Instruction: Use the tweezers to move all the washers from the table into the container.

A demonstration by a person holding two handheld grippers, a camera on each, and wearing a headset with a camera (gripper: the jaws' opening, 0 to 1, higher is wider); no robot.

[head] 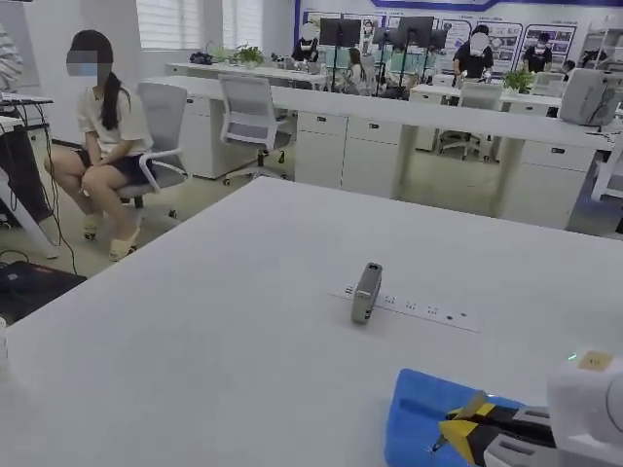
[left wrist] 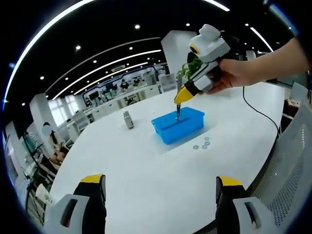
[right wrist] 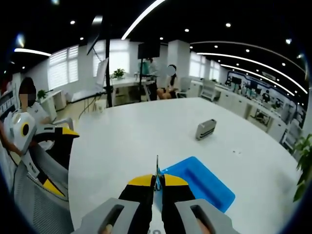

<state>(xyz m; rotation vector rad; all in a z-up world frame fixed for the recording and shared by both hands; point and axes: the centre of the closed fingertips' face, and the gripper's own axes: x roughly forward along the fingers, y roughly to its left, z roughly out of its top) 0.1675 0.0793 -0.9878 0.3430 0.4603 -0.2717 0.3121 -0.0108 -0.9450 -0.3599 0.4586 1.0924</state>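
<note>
A blue container stands on the white table, with several small washers lying on the table beside it. My right gripper, held in a hand, is shut on thin tweezers whose tip points down into the container. In the right gripper view the shut jaws of the right gripper hold the tweezers over the edge of the container. I cannot tell whether the tip carries a washer. My left gripper is open and holds nothing, well back from the container. The head view has the container and the right gripper at the bottom right.
A small grey device stands upright mid-table beside a flush socket strip. A person sits on a chair at the far left, past the table's edge. Desks and chairs fill the back of the room.
</note>
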